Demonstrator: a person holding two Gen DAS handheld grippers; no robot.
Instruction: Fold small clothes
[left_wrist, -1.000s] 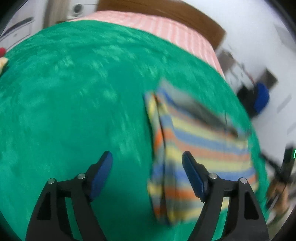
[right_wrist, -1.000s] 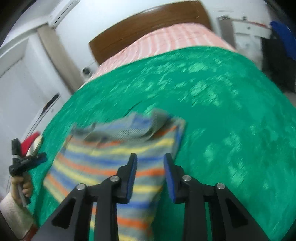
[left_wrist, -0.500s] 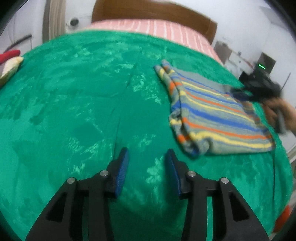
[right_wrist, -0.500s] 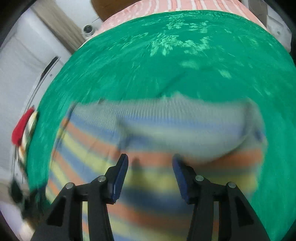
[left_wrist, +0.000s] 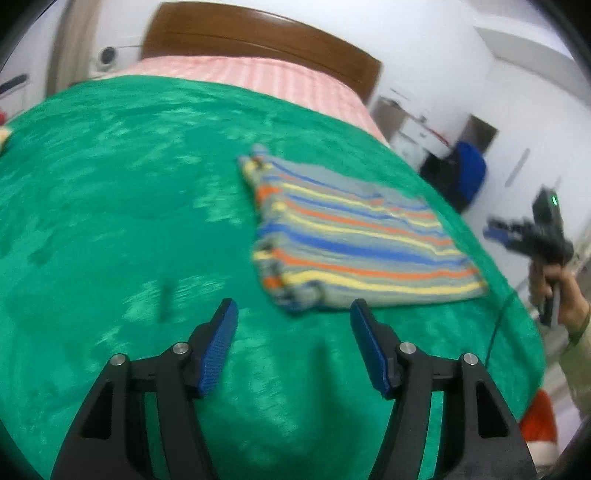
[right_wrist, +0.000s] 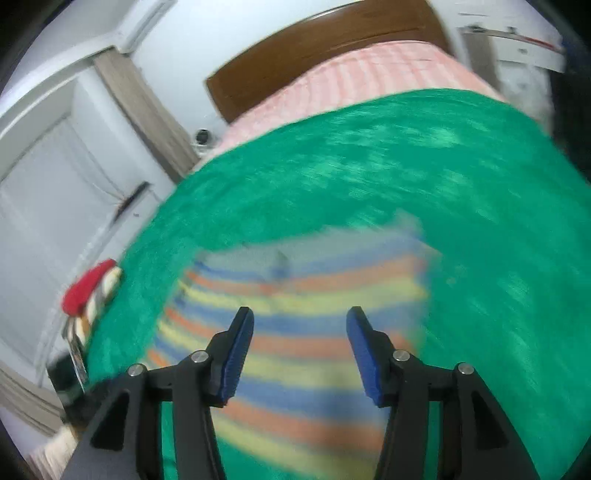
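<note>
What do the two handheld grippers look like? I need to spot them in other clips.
Both match: the left gripper and right gripper have black angular frames with cut-outs, silver pivot bolts and ribbed blue pads. From the left view, the right gripper shows a green light, and the hand holding it wears a pale sleeve.

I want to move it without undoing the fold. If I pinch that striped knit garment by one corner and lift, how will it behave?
The striped garment looks like soft knit lying limp in folded layers, so it would probably droop and unfold. It seems light for its size. The plush green blanket under it may drag on it if pushed.
</note>
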